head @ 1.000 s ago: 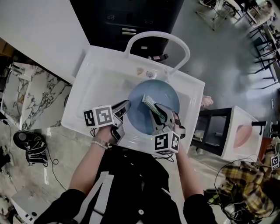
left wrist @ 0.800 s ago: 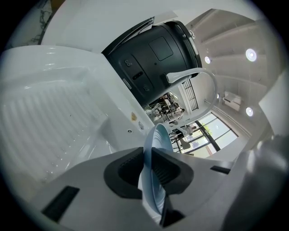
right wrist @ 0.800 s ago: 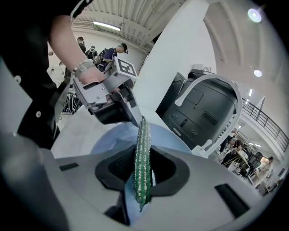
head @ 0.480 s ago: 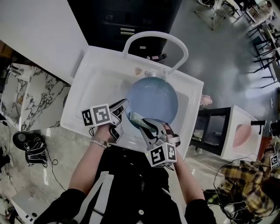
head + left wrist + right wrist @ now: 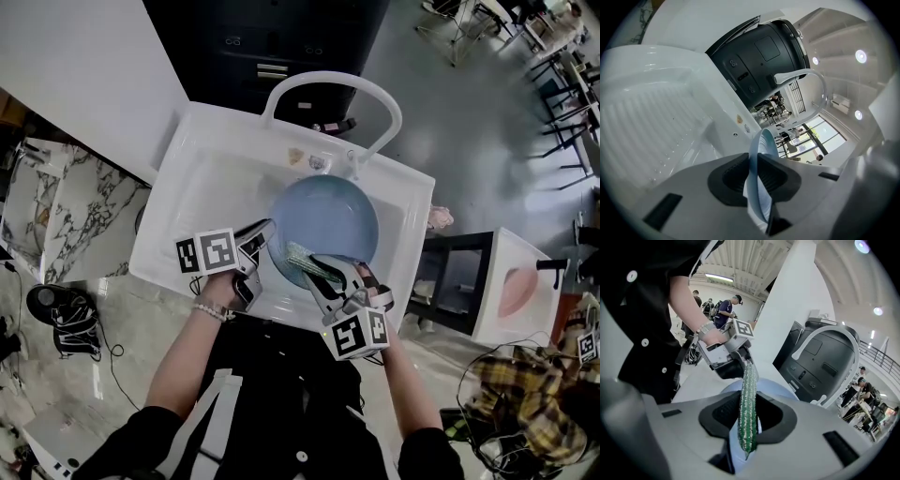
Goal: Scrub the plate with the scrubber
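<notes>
**Head view: plate gripped in white sink (image 5: 187, 178) as scrubber meets its near rim**

The white sink fills the middle of the scene, and its arched faucet (image 5: 323, 80) rises from the far edge. The pale blue plate (image 5: 333, 216) sits right of the sink's middle, just in front of the faucet's base and tilted up off the basin floor. The left gripper (image 5: 265, 234) reaches in from the near edge, and the left gripper view shows its jaws clenched on the plate's left rim (image 5: 759, 150). The right gripper (image 5: 323, 274) comes in from the near-right, its jaws grasping the green scrubber (image 5: 749, 404) edge-on. The scrubber (image 5: 305, 258) appears to lie against the plate's near-left part, close to the left gripper.

The task looks to be mid-scrub. To do it well, the left grip should hold the rim firm so the plate does not swing. The right hand should press the scrubber's broad face flat to the plate and sweep across the bowl. It should steer clear of the left jaws, since a knock there could slip the plate into the basin.
</notes>
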A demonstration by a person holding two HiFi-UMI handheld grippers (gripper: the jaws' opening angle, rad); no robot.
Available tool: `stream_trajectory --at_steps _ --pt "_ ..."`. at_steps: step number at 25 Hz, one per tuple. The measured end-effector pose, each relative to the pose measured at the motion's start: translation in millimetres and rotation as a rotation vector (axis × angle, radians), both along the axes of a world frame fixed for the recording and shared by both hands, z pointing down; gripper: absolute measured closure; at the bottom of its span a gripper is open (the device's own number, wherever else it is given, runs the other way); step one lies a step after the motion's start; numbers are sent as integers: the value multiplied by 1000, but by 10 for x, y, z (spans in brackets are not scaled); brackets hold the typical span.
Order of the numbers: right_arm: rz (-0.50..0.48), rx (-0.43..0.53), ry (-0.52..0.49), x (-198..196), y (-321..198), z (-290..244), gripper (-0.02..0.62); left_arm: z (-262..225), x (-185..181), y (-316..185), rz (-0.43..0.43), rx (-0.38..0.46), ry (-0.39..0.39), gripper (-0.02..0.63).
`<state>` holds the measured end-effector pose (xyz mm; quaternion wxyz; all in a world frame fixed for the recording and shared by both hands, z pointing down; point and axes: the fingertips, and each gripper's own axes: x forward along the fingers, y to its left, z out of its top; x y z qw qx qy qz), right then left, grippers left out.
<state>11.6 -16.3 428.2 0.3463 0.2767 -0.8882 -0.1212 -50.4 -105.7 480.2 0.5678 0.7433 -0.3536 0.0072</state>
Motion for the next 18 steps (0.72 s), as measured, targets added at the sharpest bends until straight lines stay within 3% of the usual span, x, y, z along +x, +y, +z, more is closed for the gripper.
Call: stream_trajectory --at_steps 7,12,18 --pt "172 139 53 441 -749 -43 500 -22 47 43 31 7 4 555" --pt "175 198 139 571 -999 -38 500 -58 74 69 49 18 20 555" --pt "193 174 161 717 -983 69 500 -102 53 23 14 21 61 554"
